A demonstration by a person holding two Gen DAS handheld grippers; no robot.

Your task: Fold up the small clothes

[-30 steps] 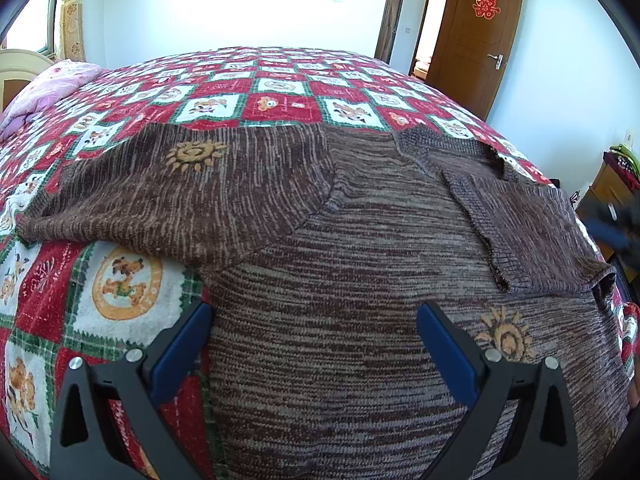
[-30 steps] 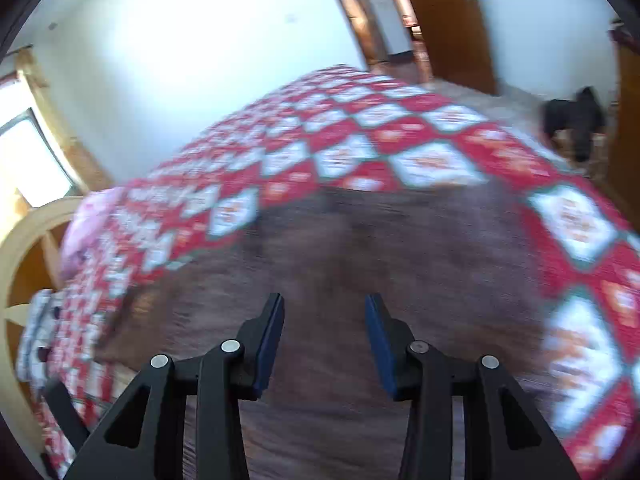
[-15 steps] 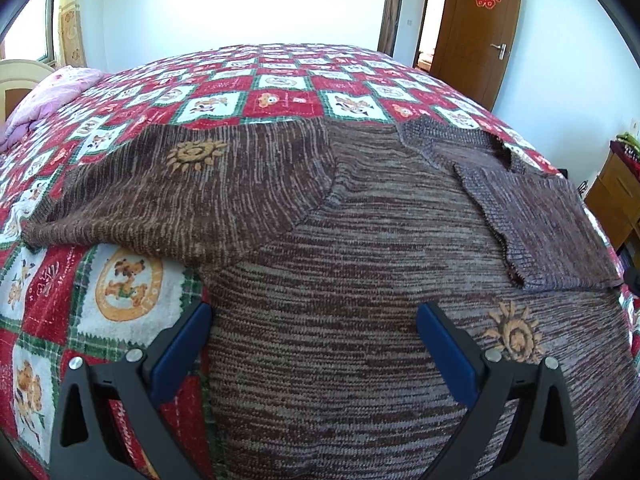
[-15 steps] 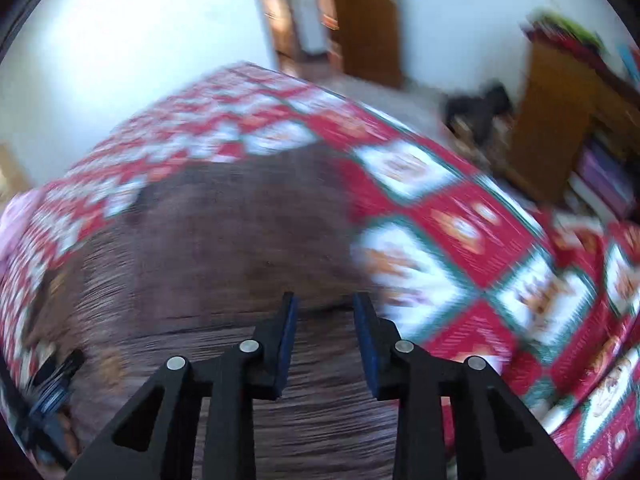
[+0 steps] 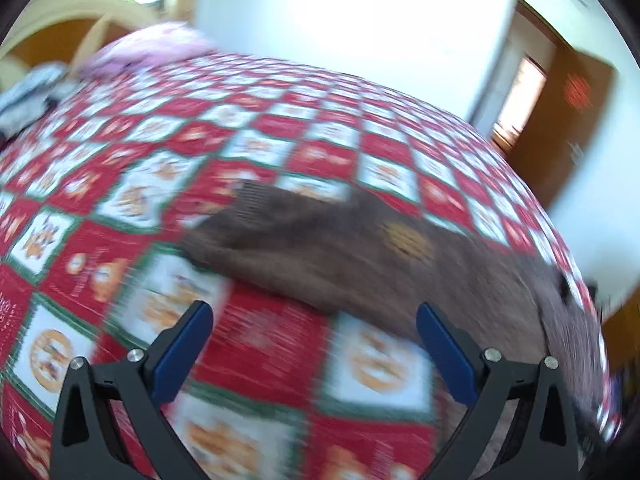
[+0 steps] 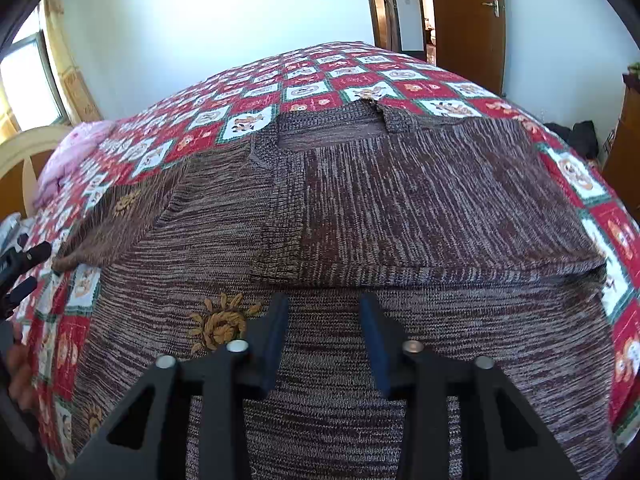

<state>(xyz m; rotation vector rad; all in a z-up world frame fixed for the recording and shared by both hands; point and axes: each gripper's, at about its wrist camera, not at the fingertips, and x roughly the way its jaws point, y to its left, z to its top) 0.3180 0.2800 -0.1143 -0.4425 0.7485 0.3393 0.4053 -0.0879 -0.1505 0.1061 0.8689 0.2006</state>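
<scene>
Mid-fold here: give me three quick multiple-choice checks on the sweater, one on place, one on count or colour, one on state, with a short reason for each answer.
1. In the right wrist view, where does the sweater's right sleeve lie?
A. Folded in across the body
B. Hanging off the bed
C. Rolled up at the collar

2. How many orange flower patches show on the sweater in the right wrist view?
A. None
B. Two
C. Five

3. What is between the right gripper's blue fingers?
A. A pinched fold of knit
B. A pillow corner
C. Nothing; it hangs over the knit

Answers:
1. A, the sleeve lies flat over the chest, its cuff edge running across the body.
2. B, one patch is near the gripper, another on the spread left sleeve.
3. C, its jaws are opening, with only flat sweater seen past them.
</scene>
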